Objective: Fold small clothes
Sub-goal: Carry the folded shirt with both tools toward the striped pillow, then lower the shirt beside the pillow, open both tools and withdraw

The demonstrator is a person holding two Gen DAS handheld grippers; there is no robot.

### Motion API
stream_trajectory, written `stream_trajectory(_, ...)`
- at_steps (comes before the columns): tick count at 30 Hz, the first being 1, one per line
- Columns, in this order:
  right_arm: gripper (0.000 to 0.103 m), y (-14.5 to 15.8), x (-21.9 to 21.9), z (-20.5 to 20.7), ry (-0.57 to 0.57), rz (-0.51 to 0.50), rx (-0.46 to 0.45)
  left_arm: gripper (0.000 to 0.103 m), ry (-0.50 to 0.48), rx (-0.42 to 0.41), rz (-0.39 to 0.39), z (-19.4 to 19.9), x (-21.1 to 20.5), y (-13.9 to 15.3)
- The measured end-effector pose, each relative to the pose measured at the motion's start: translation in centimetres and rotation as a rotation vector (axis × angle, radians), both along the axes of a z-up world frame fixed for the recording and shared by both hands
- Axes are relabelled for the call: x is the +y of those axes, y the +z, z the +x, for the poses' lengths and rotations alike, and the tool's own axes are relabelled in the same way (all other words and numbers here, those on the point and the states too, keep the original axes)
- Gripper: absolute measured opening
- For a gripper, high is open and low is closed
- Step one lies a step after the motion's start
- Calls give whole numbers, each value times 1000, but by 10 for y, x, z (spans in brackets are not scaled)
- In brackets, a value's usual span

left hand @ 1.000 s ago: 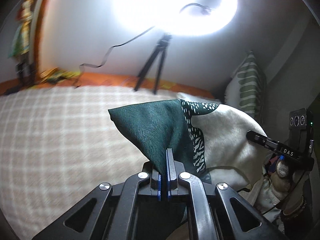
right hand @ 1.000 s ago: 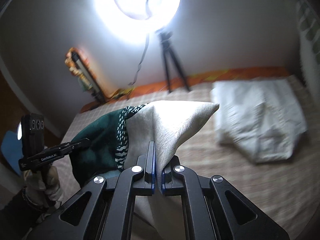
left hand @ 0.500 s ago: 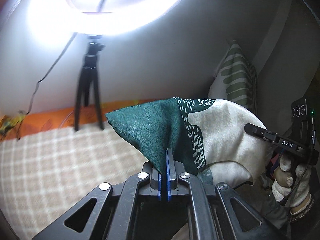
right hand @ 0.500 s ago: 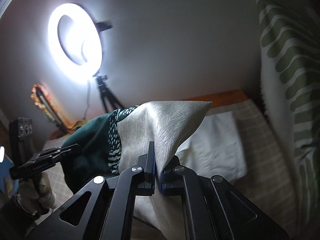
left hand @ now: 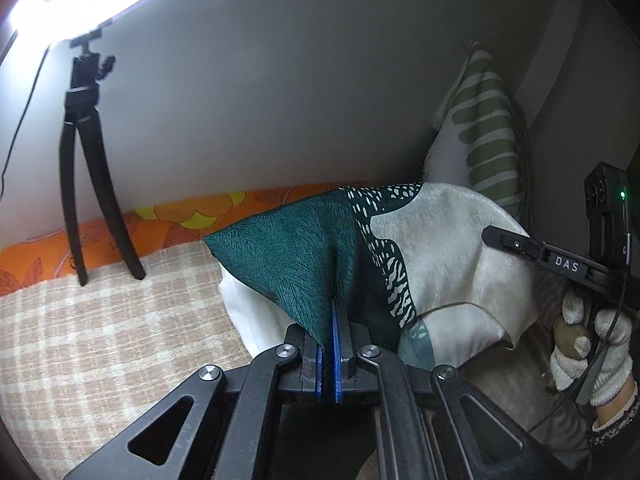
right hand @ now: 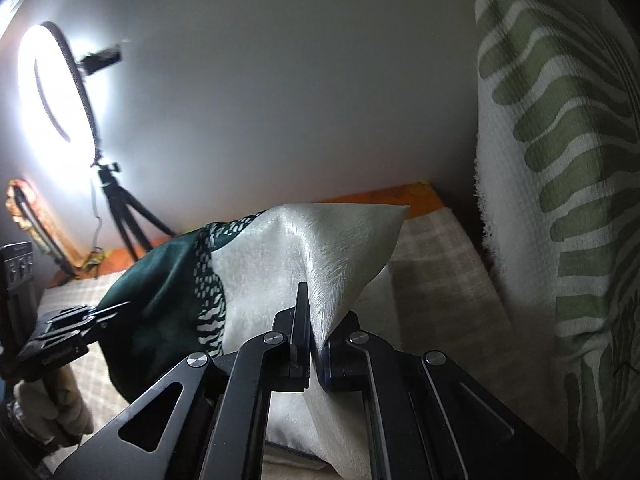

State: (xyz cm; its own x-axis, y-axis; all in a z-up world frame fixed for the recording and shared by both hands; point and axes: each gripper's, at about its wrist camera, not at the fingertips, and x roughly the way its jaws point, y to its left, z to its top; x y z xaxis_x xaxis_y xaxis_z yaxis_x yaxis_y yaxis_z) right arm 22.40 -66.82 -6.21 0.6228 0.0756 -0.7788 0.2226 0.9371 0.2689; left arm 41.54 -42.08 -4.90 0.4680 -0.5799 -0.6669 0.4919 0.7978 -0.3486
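The ring light has slid to the frame's upper left; left gripper and right gripper each clamp a corner of the green-and-cream cloth.

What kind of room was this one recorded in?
Most likely a bedroom: a checked bedspread, a leaf-print pillow standing against the wall, and a ring light on a tripod.

ring light glaring on a black tripod | checked bed cover | orange floral sheet | green-striped pillow against the wall
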Motion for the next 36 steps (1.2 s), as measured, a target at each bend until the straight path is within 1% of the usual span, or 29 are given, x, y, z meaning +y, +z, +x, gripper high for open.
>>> stream_trajectory(4, 3, -16, -7, 8, -12, -27, 29, 2, -1, -1, 32, 3, -9, -7)
stream_trajectory(5, 3, -19, -9, 9, -19, -30, 34, 6, 1, -6, 41, 2, -10, -8)
stream_trajectory(6, 3, -22, -11, 10, -27, -37, 41, 19, 0, -16, 45, 1, -10, -7)
stream_trajectory(7, 5, -24, -12, 11, -38, -49, 54, 37, -1, -23, 50, 1, -10, -5)
stream_trajectory(8, 7, -25, -12, 11, -49, -59, 61, 43, -4, -34, 54, -1, -10, -2)
stream_trajectory(9, 7, -25, -12, 11, -58, -74, 63, 52, -7, -47, 59, -3, -10, 0)
stream_trajectory(10, 9, -24, -12, 10, -63, -86, 63, 59, -9, -61, 66, -5, -9, 4)
stream_trajectory(12, 24, -21, -11, 7, -67, -105, 65, 63, -10, -85, 73, -9, -9, 9)
stream_trajectory(13, 39, -18, -11, 5, -77, -114, 69, 66, -10, -91, 77, -11, -9, 12)
stream_trajectory(14, 45, -15, -10, 3, -87, -127, 63, 68, -11, -94, 77, -12, -10, 15)
stream_trajectory(18, 45, -2, -9, -6, -99, -133, 42, 71, -6, -101, 70, -20, -8, 26)
stream_trajectory(22, 45, 13, -4, -17, -105, -156, 31, 74, -7, -122, 69, -37, -3, 41)
stream_trajectory(27, 45, 39, 10, -37, -120, -166, 5, 77, -10, -174, 73, -69, 10, 67)
stream_trajectory(33, 45, 75, 37, -57, -117, -176, -36, 79, 8, -218, 56, -108, 31, 98)
stream_trajectory(34, 46, 82, 43, -61, -118, -175, -44, 81, 9, -222, 53, -114, 35, 103)
stream_trajectory(36, 50, 93, 55, -69, -115, -177, -57, 83, 11, -237, 49, -127, 46, 113)
